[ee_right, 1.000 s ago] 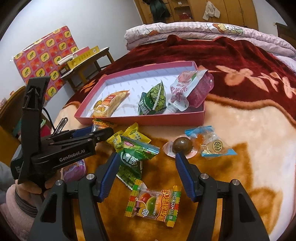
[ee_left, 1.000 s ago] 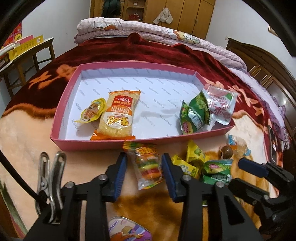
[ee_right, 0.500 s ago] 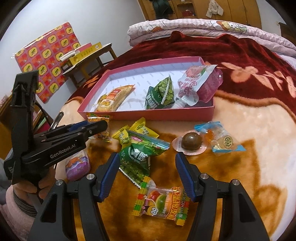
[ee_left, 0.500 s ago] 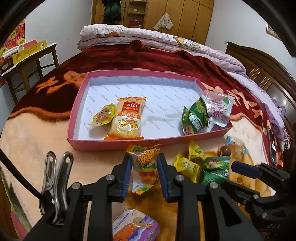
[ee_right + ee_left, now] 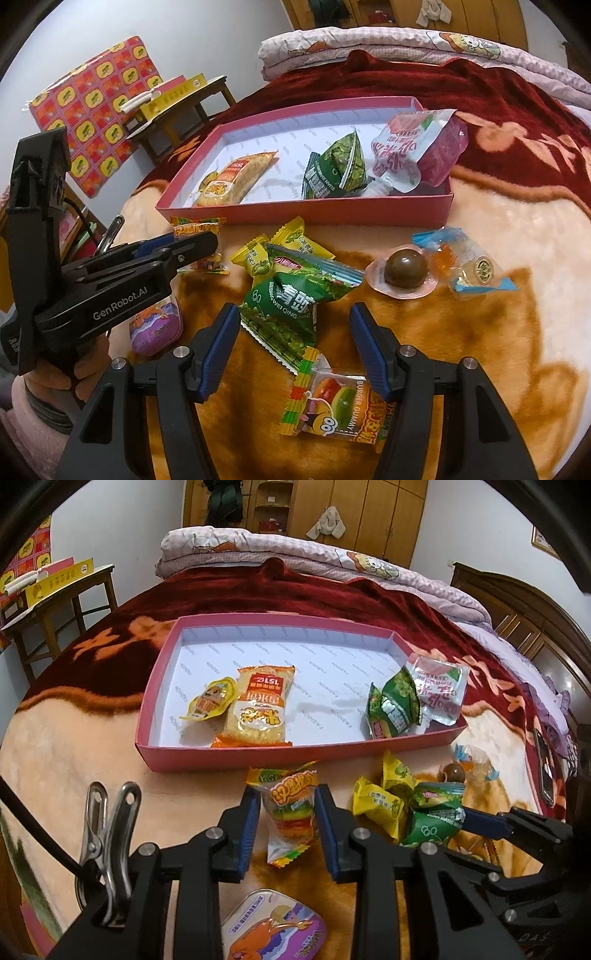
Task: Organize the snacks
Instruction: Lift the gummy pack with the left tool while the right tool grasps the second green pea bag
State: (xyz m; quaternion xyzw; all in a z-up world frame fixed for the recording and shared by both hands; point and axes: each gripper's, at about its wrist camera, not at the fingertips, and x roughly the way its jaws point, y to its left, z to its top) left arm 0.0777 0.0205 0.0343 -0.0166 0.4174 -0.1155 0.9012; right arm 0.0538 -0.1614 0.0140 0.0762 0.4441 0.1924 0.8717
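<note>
My left gripper (image 5: 286,821) is shut on a burger gummy packet (image 5: 291,812) and holds it just above the blanket, in front of the pink tray (image 5: 258,755). The tray holds a rice cracker pack (image 5: 260,710), a small yellow packet (image 5: 210,703), a green pea bag (image 5: 393,709) and a pink jelly pouch (image 5: 439,688). My right gripper (image 5: 293,343) is open around a green pea bag (image 5: 286,302) on the blanket. A second burger gummy packet (image 5: 332,404) lies below it. The left gripper also shows in the right wrist view (image 5: 192,245).
Yellow candy packets (image 5: 275,247), a brown ball in a pink cup (image 5: 404,273) and a blue-edged candy pack (image 5: 469,266) lie on the blanket before the tray. A purple tin (image 5: 275,928) lies near me. A wooden table (image 5: 55,594) stands left.
My left gripper closed on the burger gummy packet and lifted it slightly off the blanket. My right gripper moved forward over the green pea bag, still open.
</note>
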